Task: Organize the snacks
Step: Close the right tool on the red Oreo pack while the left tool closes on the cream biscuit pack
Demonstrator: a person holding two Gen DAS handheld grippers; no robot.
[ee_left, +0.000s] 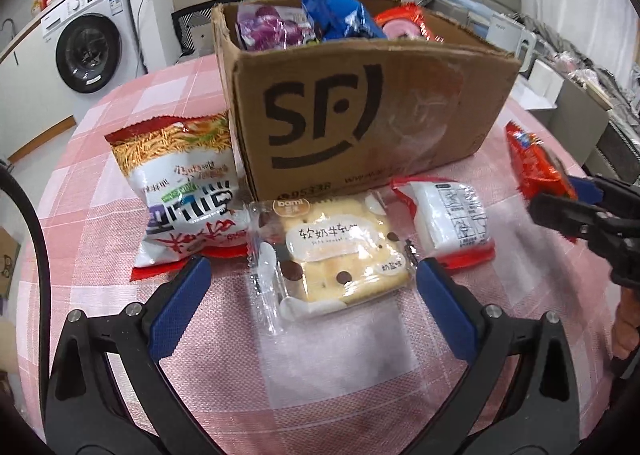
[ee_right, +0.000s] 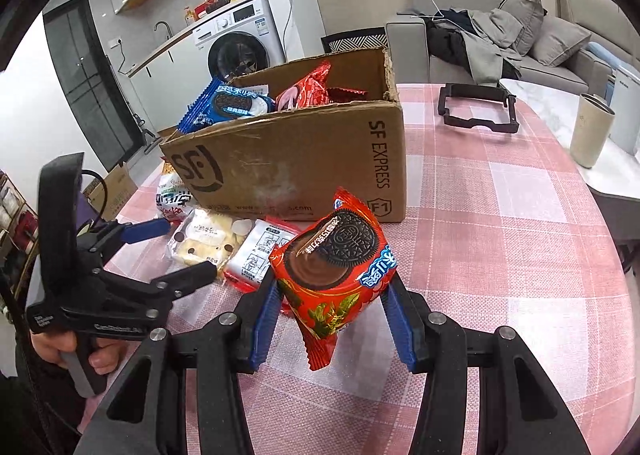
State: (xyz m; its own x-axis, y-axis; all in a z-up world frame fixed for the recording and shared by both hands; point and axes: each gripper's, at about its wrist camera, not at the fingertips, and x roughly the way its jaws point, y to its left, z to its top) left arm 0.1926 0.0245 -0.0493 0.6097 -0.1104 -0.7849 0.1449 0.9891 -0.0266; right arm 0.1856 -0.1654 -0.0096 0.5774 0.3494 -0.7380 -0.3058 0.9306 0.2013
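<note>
The red cookie packet (ee_right: 334,263) is pinched in the right gripper (ee_right: 330,319), lifted off the table in front of the cardboard box (ee_right: 288,171), presumably for dropping in. The left gripper (ee_left: 314,287) is spread around the biscuit pack (ee_left: 332,251) before the box. Only the right view shows the box's side print; 3 packs remain down.

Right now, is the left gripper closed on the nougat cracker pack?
No: the left gripper stands open, its blue pads either side of the cracker pack, which lies flat on the tablecloth.
</note>
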